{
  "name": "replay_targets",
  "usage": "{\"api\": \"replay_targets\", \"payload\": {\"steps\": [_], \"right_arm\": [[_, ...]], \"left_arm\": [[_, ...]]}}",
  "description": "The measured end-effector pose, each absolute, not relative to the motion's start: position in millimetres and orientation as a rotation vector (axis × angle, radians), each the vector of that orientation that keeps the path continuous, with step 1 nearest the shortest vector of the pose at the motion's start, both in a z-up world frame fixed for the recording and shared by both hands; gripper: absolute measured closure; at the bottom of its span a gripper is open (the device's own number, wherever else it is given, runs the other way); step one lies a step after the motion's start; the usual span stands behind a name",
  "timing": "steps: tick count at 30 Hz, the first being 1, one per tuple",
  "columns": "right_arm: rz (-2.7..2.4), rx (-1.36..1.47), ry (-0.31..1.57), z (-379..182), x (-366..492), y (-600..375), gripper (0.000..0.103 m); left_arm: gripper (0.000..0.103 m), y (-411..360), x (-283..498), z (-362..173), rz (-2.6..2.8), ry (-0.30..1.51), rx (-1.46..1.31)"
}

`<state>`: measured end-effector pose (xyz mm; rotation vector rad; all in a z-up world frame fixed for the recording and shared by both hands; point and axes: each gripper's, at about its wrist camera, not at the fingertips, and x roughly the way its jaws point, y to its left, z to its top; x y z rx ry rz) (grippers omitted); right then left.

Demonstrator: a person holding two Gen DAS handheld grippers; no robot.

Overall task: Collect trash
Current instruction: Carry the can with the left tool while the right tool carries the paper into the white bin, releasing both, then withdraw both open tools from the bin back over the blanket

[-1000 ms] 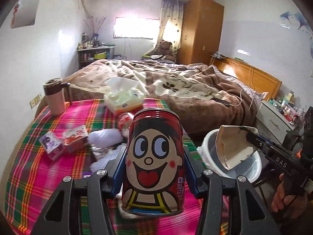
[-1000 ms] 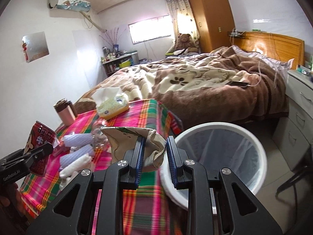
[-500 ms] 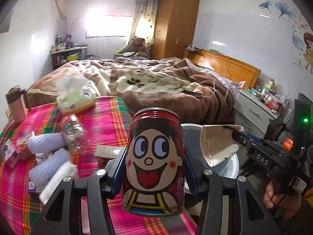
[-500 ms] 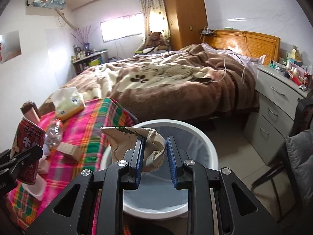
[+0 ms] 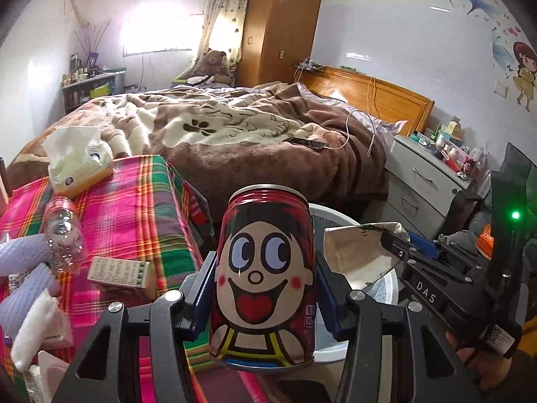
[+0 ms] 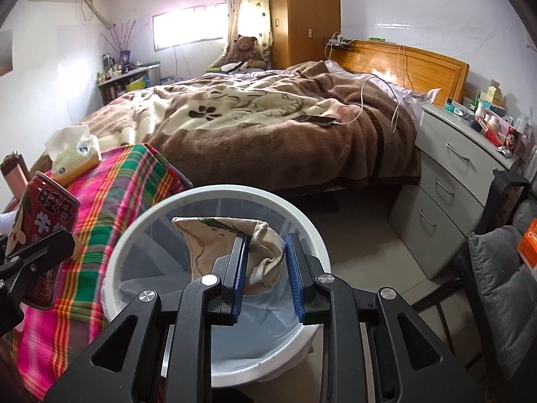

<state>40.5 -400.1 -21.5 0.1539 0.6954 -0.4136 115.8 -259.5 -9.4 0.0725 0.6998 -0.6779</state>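
My left gripper (image 5: pixel 265 278) is shut on a red drink can with a cartoon face (image 5: pixel 263 275), held upright over the table's right edge; the can also shows in the right wrist view (image 6: pixel 40 235). My right gripper (image 6: pixel 265 262) is directly over the white trash bin (image 6: pixel 134 225). Its jaws stand wider apart than before around a crumpled beige paper cup (image 6: pixel 214 245), which still touches the left pad. In the left wrist view the cup (image 5: pixel 355 252) hangs over the bin (image 5: pixel 335 213).
The plaid-covered table (image 5: pixel 134 201) holds a tissue box (image 5: pixel 77 164), a clear plastic bottle (image 5: pixel 63 235), a small carton (image 5: pixel 117 270) and foam wraps (image 5: pixel 27 278). A bed (image 6: pixel 268 124) lies behind and a grey nightstand (image 6: pixel 449 174) stands to the right.
Both grippers moved right, from over the table toward the bin. The right gripper's jaws have widened around the paper cup above the bin. The left still holds the can.
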Motion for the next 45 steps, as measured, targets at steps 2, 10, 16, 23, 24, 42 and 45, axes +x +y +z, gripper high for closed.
{"api": "replay_targets", "payload": {"steps": [2,10,16,23,24,42,45], "right_arm": [[-0.419,0.141,0.716,-25.4,43.5,-403.4,0.079],[-0.435,0.099,0.761,-30.2,48.5,-406.6,0.069],[-0.418,0.12,0.749,-28.2,44.4,-403.0,0.043],[-0.396,0.145,0.726,-22.4,44.4,-394.0,0.043],[-0.389,0.146,0.721,-21.3,44.3,-391.6,0.043],[-0.102,0.16,0.614,-8.3,64.3,-318.5,0.043],[-0.077,0.149,0.633,-11.4,71.1,-305.4,0.043]], "left_arm": [[0.05,-268.7,118.1,-12.7,-0.68,0.703,0.094],[0.044,-281.1,125.1,-19.5,-0.697,0.719,0.111],[0.035,-272.8,124.7,-16.5,-0.697,0.714,0.092],[0.035,-252.4,121.3,-8.0,-0.664,0.701,0.078],[0.035,-248.1,120.6,-6.5,-0.659,0.698,0.074],[0.034,-127.4,111.5,13.2,-0.469,0.619,0.038],[0.034,-103.4,117.2,12.5,-0.417,0.626,0.016]]}}
